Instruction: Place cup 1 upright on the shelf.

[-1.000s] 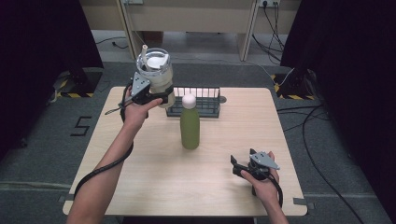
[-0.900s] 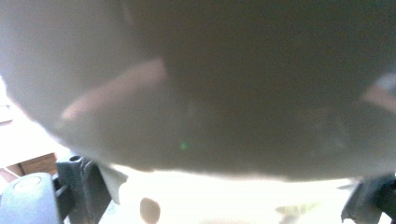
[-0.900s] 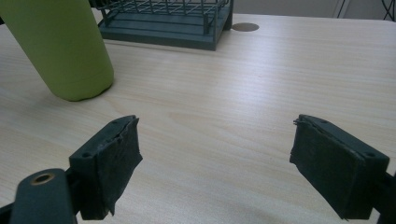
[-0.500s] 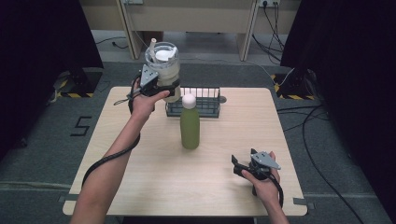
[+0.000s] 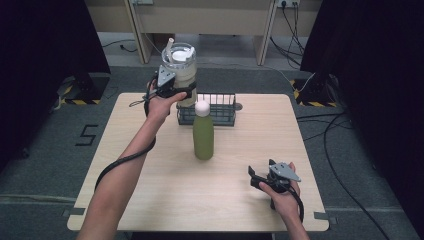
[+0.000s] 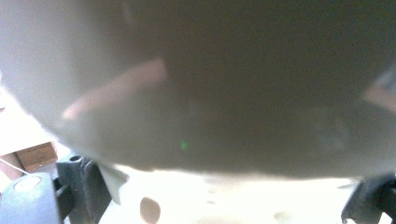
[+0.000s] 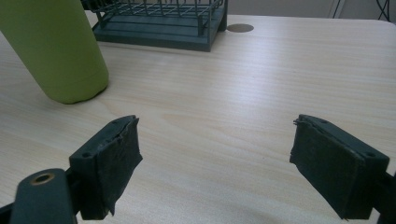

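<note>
Right now the left gripper [image 5: 181,93] is clamped on a clear jar [image 5: 180,67] with a white lid and pale contents, held up in the air over the far left part of the table [image 5: 150,200], just above the left end of the wire basket [image 5: 220,107]. In the left gripper view the jar [image 6: 196,84] sits so close to the lens that it is only a grey blur between the jaws, so the high view is the one to steer by. The right gripper [image 5: 265,179] rests near the front right of the table with its jaws spread wide and nothing between them; its own view shows bare wood [image 7: 224,102] ahead, the green bottle [image 7: 51,51] to the left and the basket [image 7: 163,23] beyond.

The step in hand looks like lowering the jar into the basket. To do it well, I would keep the jar upright, centre it over one open section of the basket before going down, and watch that its base clears the wire rim. The green bottle [image 5: 203,131] stands just in front of the basket, so the forearm should stay to the left of it. Release only once the jar stands on the basket floor
</note>
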A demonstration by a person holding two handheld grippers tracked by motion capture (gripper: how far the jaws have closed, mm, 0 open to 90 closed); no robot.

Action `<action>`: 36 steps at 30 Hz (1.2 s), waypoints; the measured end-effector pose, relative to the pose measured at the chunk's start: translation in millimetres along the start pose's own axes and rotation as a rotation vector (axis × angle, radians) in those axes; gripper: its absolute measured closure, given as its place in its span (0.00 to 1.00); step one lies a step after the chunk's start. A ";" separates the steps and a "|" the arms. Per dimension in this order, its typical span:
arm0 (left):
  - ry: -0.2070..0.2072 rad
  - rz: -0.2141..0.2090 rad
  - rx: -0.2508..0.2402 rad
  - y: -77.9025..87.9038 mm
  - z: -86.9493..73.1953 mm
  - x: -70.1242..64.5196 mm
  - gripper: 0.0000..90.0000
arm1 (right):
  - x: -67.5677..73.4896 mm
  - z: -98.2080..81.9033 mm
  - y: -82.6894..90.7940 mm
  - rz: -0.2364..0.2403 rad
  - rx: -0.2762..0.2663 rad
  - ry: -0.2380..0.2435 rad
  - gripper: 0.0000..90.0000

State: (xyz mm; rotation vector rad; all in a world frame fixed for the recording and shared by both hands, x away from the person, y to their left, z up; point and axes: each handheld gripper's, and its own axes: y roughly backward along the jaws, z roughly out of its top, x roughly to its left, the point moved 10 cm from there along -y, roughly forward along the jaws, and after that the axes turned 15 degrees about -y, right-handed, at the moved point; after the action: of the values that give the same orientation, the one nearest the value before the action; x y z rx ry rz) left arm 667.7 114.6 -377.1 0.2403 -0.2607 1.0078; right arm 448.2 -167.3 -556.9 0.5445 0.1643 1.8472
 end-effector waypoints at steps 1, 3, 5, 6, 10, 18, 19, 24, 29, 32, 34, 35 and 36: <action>0.004 0.000 -0.001 -2.3 -0.6 0.1 0.11 | -0.3 0.0 0.1 -0.001 0.001 0.001 0.17; 0.015 0.004 0.008 -9.1 -4.1 -0.3 0.11 | -0.3 0.0 0.3 -0.002 0.001 -0.005 0.17; 0.016 0.004 0.011 -11.2 -5.4 -0.6 0.11 | -0.7 -0.1 0.4 -0.003 0.001 -0.002 0.17; 0.020 0.006 0.012 -12.8 -6.7 -1.3 0.11 | -1.4 0.0 0.2 -0.002 0.001 0.000 0.17; 0.031 0.000 0.020 -18.9 -13.2 -4.9 0.11 | -2.1 0.0 -0.2 -0.003 0.000 -0.005 0.17; 0.041 0.008 0.028 -29.8 -17.9 -5.5 0.11 | -1.9 -0.1 -0.1 -0.003 0.001 -0.003 0.17; -0.010 0.010 0.029 -31.1 -17.9 -1.9 0.11 | -1.7 -0.2 -0.2 -0.001 0.002 -0.002 0.17; 0.031 0.013 0.035 -37.8 -19.2 -4.3 0.11 | -1.8 -0.2 -0.1 -0.002 0.001 0.003 0.17; 0.015 0.014 0.046 -41.9 -24.3 -6.6 0.11 | -1.8 -0.3 -0.1 0.000 0.002 -0.001 0.17; 0.026 0.016 0.053 -44.2 -30.1 -7.9 0.11 | -2.1 -0.7 -0.3 -0.001 0.003 -0.001 0.17; 0.027 0.013 0.061 -45.1 -33.7 -8.9 0.11 | -2.0 -0.8 -0.3 -0.003 0.003 -0.002 0.17; 0.026 0.012 0.062 -46.1 -34.8 -9.1 0.11 | -2.0 -0.8 -0.3 -0.003 0.004 -0.003 0.17; 0.026 0.013 0.062 -46.9 -35.7 -9.1 0.11 | -2.0 -0.8 -0.3 -0.003 0.004 -0.003 0.17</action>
State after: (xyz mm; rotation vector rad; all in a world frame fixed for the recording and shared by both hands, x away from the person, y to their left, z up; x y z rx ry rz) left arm 706.9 94.6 -417.4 0.2815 -0.2076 1.0325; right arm 448.5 -168.9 -558.3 0.5488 0.1666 1.8435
